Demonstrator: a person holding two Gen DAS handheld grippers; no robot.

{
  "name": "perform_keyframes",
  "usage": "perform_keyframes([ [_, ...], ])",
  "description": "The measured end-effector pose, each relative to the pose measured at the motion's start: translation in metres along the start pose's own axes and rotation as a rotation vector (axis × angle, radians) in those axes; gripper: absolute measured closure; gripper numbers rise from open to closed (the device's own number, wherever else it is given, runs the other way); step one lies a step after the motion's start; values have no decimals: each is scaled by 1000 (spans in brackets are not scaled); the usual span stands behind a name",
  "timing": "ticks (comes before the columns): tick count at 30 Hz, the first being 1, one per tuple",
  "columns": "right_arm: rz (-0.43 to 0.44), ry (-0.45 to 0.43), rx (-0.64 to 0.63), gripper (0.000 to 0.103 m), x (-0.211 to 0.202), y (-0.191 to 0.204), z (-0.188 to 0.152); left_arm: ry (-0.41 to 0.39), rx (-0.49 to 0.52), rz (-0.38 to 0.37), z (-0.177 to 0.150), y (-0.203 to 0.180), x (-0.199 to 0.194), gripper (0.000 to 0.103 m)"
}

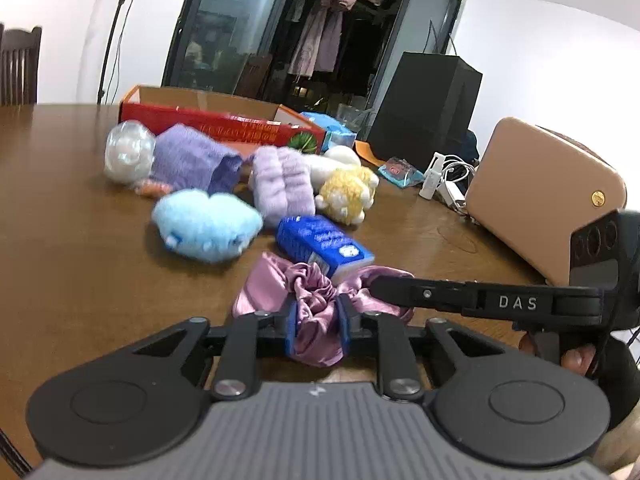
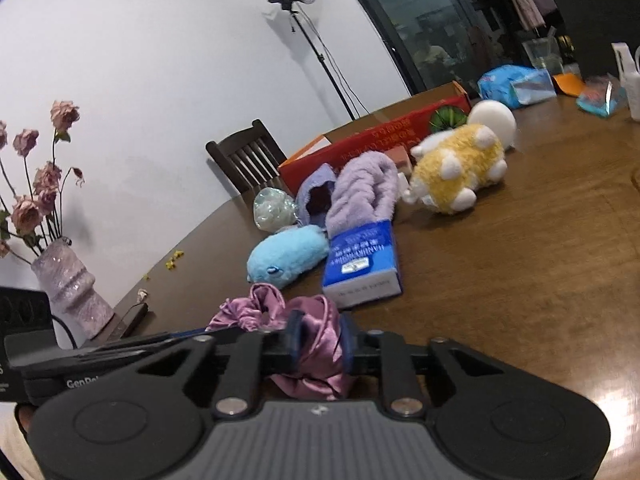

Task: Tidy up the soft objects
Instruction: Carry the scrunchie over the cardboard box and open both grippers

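Note:
A crumpled pink satin cloth (image 1: 264, 284) (image 2: 256, 308) lies at the near edge of the wooden table (image 1: 60, 220). My left gripper (image 1: 318, 320) is shut on one bunch of it. The right gripper (image 2: 320, 340) is shut on another bunch and reaches in from the right in the left wrist view (image 1: 374, 286). Just behind the cloth lie a blue tissue pack (image 1: 320, 246) (image 2: 362, 268), a light blue plush (image 1: 206, 224) (image 2: 286, 258), a lilac fluffy cloth (image 1: 282, 184), a yellow plush (image 1: 348, 192) (image 2: 456, 172) and a purple knit piece (image 1: 188, 158).
An open red cardboard box (image 1: 216, 122) (image 2: 380, 136) stands behind the pile, with a clear ball (image 1: 128, 152) beside it. A tan case (image 1: 540, 188), chargers (image 1: 444, 180) and a black box (image 1: 424, 116) crowd the right. A flower vase (image 2: 72, 288) stands at the left edge.

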State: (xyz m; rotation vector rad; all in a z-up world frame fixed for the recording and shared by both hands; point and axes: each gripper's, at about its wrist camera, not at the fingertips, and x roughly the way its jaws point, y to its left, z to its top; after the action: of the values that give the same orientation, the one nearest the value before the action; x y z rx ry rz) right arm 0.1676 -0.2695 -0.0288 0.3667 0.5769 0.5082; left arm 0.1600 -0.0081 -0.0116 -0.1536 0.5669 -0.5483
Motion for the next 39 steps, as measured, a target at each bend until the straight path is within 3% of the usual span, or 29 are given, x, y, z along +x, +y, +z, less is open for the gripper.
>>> perform_keyframes([
  [4,64,-41,-18,94,-1,7,32,-86,-18,-61,47,9,-13,85],
  [8,136,-107,-108,94,20,15,108,-152,23,-62,135,34,5,85],
  [12,135,-123,-186,94,85,17,213,-159,61,7,233,73,62,85],
  [16,77,-47,-169,94,191,-1,308,-70,-3,62,307,138,154,85],
  [18,33,13,-134,94,249,-16,339,7,-87,102,327,178,207,85],
  [21,-39,140,-57,94,342,-44,362,99,-92,219,335,215,273,82],
  [22,-59,185,-22,94,372,-54,364,125,-85,252,334,222,288,80],
  [23,-77,214,8,94,392,-61,363,157,-73,291,332,227,304,70],
  [25,-122,275,58,88,431,-73,358,182,-53,325,329,235,319,67],
  [27,-148,321,90,81,451,-80,352,192,-56,311,330,240,322,55],
  [28,-153,312,87,77,452,-81,348,179,-61,299,332,240,320,54],
  [30,-164,300,77,56,451,-79,349,157,-47,299,335,235,309,53],
  [31,-161,292,76,53,446,-77,352,148,-40,305,339,231,302,53],
  [34,-157,259,41,51,413,-66,364,118,-16,308,352,212,274,52],
  [39,-180,166,-46,43,313,-46,391,79,15,302,370,161,199,31],
])
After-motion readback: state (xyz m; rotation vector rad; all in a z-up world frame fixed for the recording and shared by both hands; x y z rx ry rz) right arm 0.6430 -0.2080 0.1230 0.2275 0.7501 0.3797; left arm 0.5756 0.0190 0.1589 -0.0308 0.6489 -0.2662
